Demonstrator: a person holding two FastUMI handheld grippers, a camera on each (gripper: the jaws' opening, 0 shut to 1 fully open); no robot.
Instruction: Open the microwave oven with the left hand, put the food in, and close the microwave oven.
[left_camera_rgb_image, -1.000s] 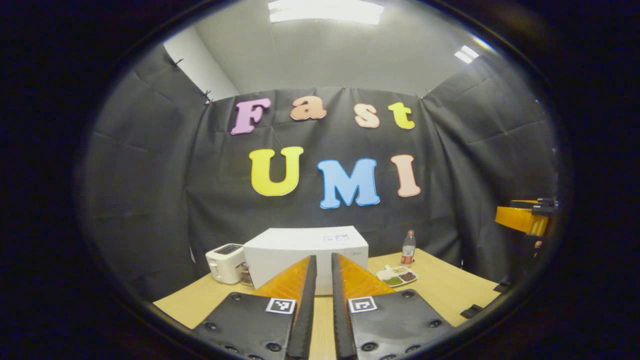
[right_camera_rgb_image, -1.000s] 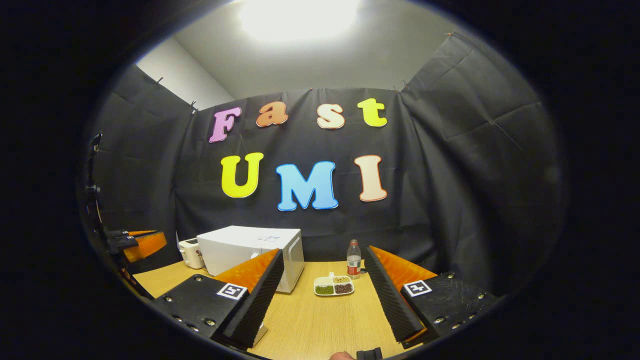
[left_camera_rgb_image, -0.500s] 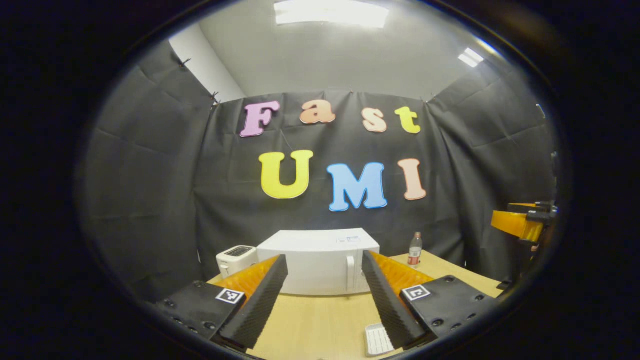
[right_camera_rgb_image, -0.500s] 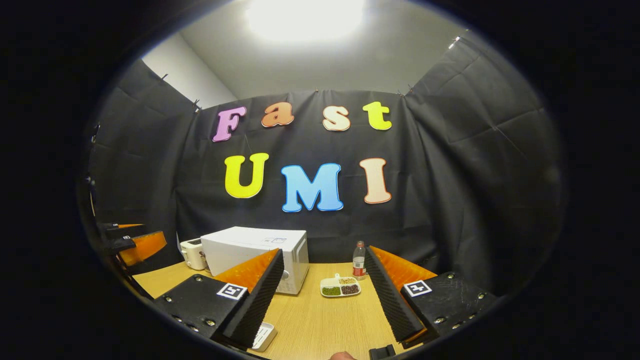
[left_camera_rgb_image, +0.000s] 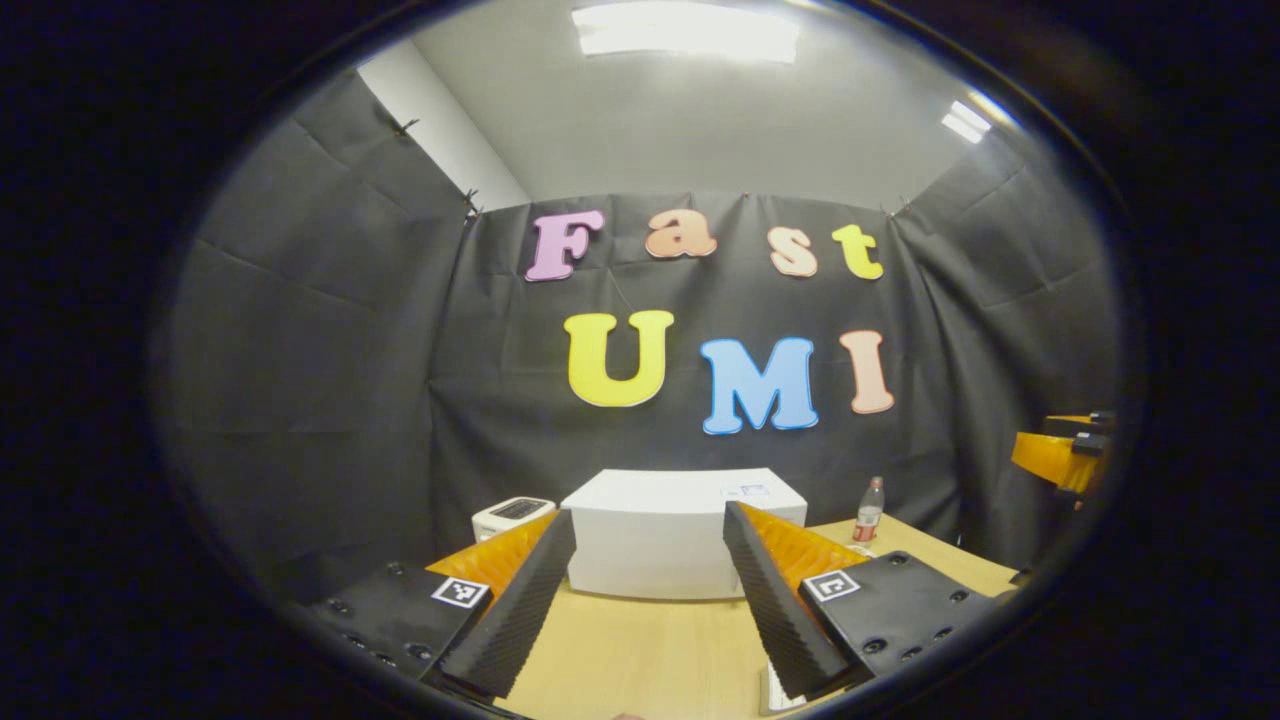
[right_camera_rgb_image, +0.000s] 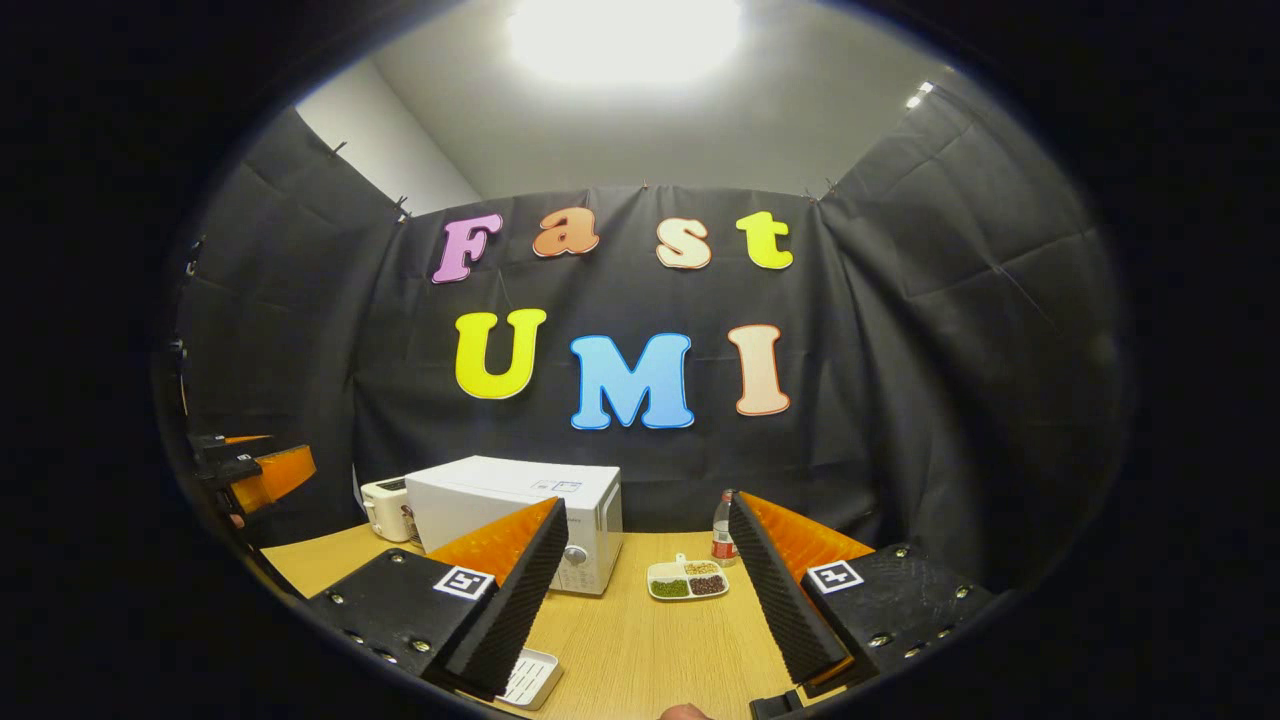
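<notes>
Left tongs (left_camera_rgb_image: 645, 590) now spread wide; one microwave (left_camera_rgb_image: 680, 535), one food tray (right_camera_rgb_image: 687, 580)

Both gripper views face the booth's back wall from low over the table (right_camera_rgb_image: 640, 640), well back, sharing the microwave oven (left_camera_rgb_image: 685, 535).

Matt wood-grain table (right_camera_rgb_image: 640, 650), smooth white microwave (right_camera_rgb_image: 500, 495), ribbed black pads (right_camera_rgb_image: 520, 590) on the claw fingers

On the table (right_camera_rgb_image: 640, 640), the toaster (right_camera_rgb_image: 383, 507) is sitting left of the microwave (right_camera_rgb_image: 515, 520); the food tray (right_camera_rgb_image: 687, 580) and bottle (right_camera_rgb_image: 722, 535) are lying right.
</notes>
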